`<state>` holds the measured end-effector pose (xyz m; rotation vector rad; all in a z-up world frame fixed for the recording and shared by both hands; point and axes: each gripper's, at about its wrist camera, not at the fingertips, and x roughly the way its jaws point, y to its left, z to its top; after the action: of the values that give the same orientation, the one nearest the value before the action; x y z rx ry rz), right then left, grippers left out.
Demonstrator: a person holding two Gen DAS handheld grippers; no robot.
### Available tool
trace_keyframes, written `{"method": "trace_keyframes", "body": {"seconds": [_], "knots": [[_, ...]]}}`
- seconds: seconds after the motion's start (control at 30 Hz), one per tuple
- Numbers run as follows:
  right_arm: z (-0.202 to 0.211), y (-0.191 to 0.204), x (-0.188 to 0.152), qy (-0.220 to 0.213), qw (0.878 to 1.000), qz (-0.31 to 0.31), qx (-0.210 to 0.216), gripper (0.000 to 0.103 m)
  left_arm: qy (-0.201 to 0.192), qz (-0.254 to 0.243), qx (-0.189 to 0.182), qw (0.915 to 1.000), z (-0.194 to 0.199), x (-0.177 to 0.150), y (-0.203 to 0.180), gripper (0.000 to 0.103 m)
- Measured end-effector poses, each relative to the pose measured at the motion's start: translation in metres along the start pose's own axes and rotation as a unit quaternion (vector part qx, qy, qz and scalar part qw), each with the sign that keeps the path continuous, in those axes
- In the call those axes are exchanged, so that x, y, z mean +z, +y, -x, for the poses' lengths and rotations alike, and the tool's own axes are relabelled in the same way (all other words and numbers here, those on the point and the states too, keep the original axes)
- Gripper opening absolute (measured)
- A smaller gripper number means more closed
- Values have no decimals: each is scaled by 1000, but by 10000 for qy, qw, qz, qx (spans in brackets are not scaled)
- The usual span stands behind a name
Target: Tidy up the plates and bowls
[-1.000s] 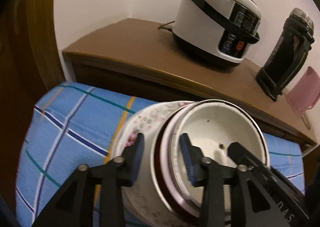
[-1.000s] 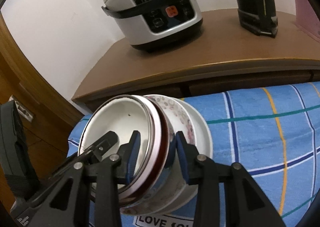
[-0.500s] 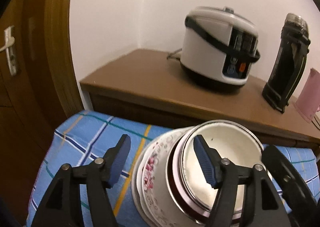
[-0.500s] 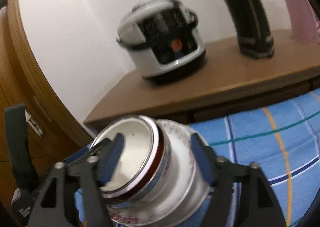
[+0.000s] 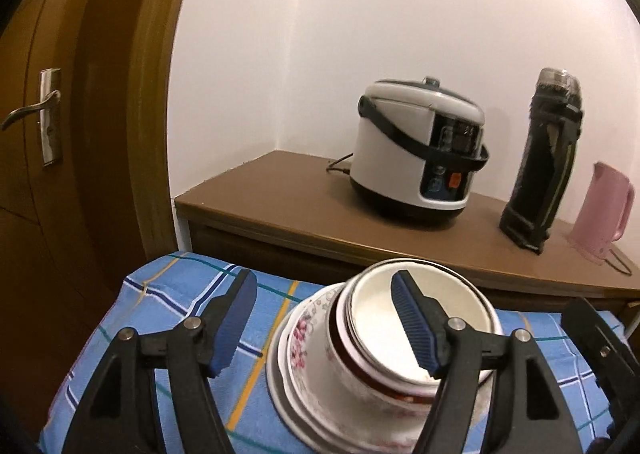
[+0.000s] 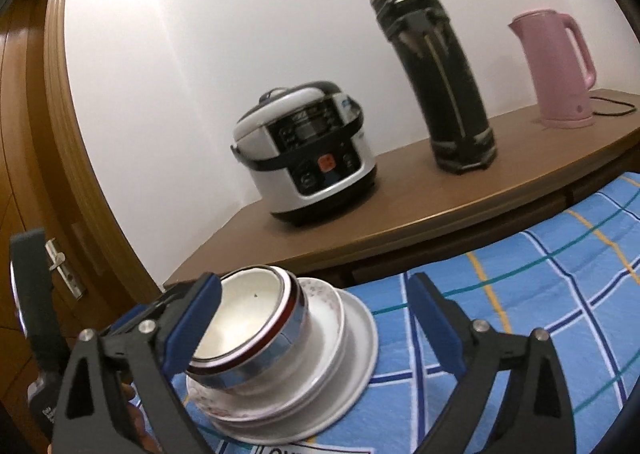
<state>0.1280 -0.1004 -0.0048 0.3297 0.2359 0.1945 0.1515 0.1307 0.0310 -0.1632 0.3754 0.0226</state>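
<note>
A stack of dishes stands on the blue checked cloth. A white plate is at the bottom, a floral bowl sits on it, and a steel bowl with a red band is nested on top, white inside. My left gripper is open, raised above and just in front of the stack, holding nothing. My right gripper is open with its jaws wide apart, pulled back from the stack and empty. The stack rests free of both grippers.
Behind the cloth is a brown wooden counter with a white rice cooker, a tall black flask and a pink kettle. A wooden door with a metal handle is at the left.
Both grippers were closed on the rims of the nested bowls, then opened and let go. They have pulled back and upward from the stack, which stays on the cloth.
</note>
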Motion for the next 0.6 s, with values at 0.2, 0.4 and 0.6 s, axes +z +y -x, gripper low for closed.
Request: {"method": "trace_keyframes", "body": {"seconds": [0.2, 0.4, 0.6], "knots": [[19, 0, -3, -111, 9999, 50, -14, 96, 23, -68, 94, 9999, 16, -8, -1, 72], [36, 6, -6, -275, 9993, 235, -41, 100, 133, -259, 69, 9996, 27, -14, -10, 72], [53, 8, -6, -372, 9990, 259, 25, 101, 326, -161, -59, 9993, 40, -15, -10, 72]]}}
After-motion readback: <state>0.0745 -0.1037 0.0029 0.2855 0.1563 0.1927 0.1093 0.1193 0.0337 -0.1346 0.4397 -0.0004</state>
